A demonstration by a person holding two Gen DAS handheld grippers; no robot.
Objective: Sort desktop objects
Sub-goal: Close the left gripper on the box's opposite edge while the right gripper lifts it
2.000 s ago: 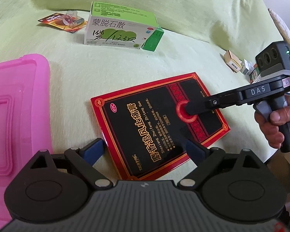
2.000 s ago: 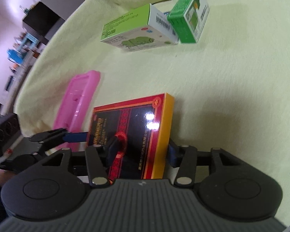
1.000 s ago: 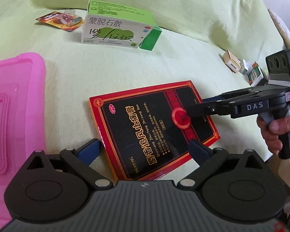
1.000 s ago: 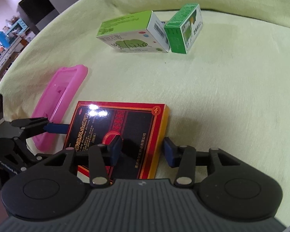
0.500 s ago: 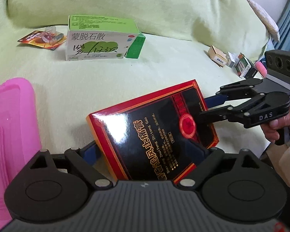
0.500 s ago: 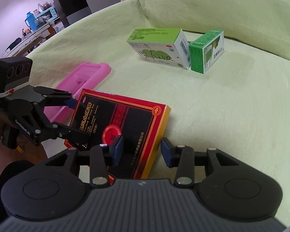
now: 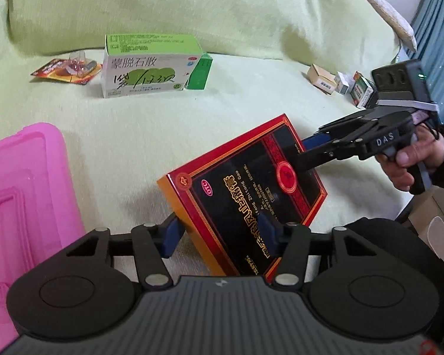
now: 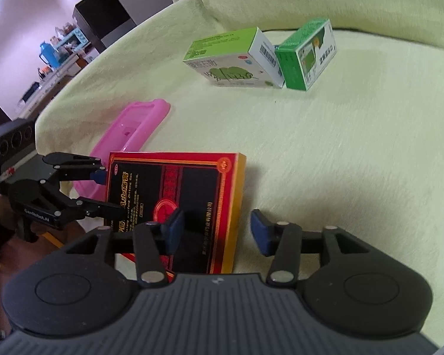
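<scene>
in the lower centre of the left wrist view, the flat red-and-black box (image 7: 245, 189) stands tilted on edge, its long axis running from lower centre toward upper right. the left gripper (image 7: 219, 235) and right gripper (image 8: 214, 230) both straddle it with jaws wide, not pinching. it rests on pale green fabric (image 7: 133, 130), near a pink tray (image 7: 23, 183); kitchen clutter shows at upper left of the right wrist view.

Even, soft daylight fills both views; shadows are faint. Fisheye bending curves the edges and darkens the corners. The far boxes look slightly motion-blurred. The right wrist view's upper-left room has a purple cast.
</scene>
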